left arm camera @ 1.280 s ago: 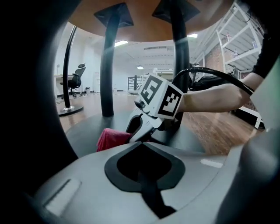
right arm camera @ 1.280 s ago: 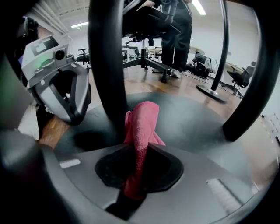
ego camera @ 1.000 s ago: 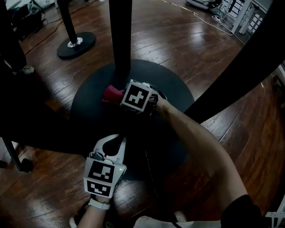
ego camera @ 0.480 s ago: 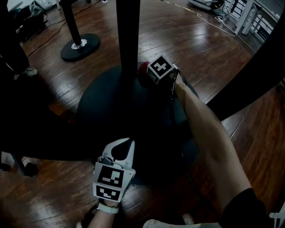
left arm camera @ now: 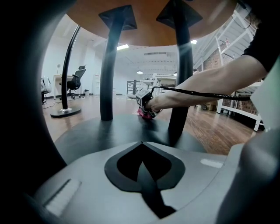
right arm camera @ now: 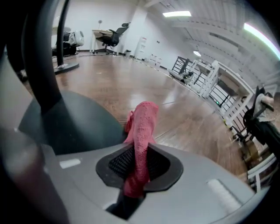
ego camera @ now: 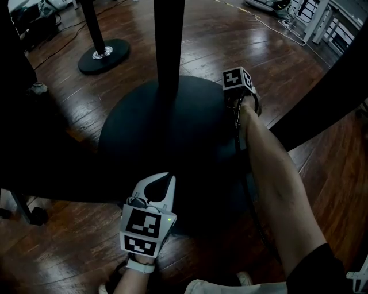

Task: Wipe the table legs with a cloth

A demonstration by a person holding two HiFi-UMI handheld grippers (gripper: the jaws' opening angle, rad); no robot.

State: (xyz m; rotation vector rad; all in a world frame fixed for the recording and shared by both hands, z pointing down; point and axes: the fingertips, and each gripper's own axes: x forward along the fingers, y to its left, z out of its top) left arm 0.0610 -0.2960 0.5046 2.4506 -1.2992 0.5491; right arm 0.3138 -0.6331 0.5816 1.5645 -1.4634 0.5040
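Note:
A black table leg (ego camera: 169, 51) rises from a round black base (ego camera: 172, 138) on the wooden floor. My right gripper (ego camera: 236, 77) hovers at the base's far right rim, clear of the leg. It is shut on a pink-red cloth (right arm camera: 142, 127) that sticks up between its jaws (right arm camera: 138, 164), with the leg (right arm camera: 41, 65) off to its left. My left gripper (ego camera: 158, 184) rests low at the base's near edge, shut and holding nothing (left arm camera: 141, 143). Its view shows two dark legs (left arm camera: 109, 74) (left arm camera: 181, 74), with the right gripper (left arm camera: 144, 103) and the cloth (left arm camera: 142, 113) between them.
A second stand with a small round base (ego camera: 103, 54) is at the far left. Cables (ego camera: 270, 17) and a white railing (ego camera: 313, 20) lie at the far right. The tabletop's underside (left arm camera: 148, 22) hangs overhead. An office chair (left arm camera: 76, 78) stands far back.
My right gripper has moved with the cloth from the foot of the leg out to the right, to the base's far rim. The left gripper has barely shifted.

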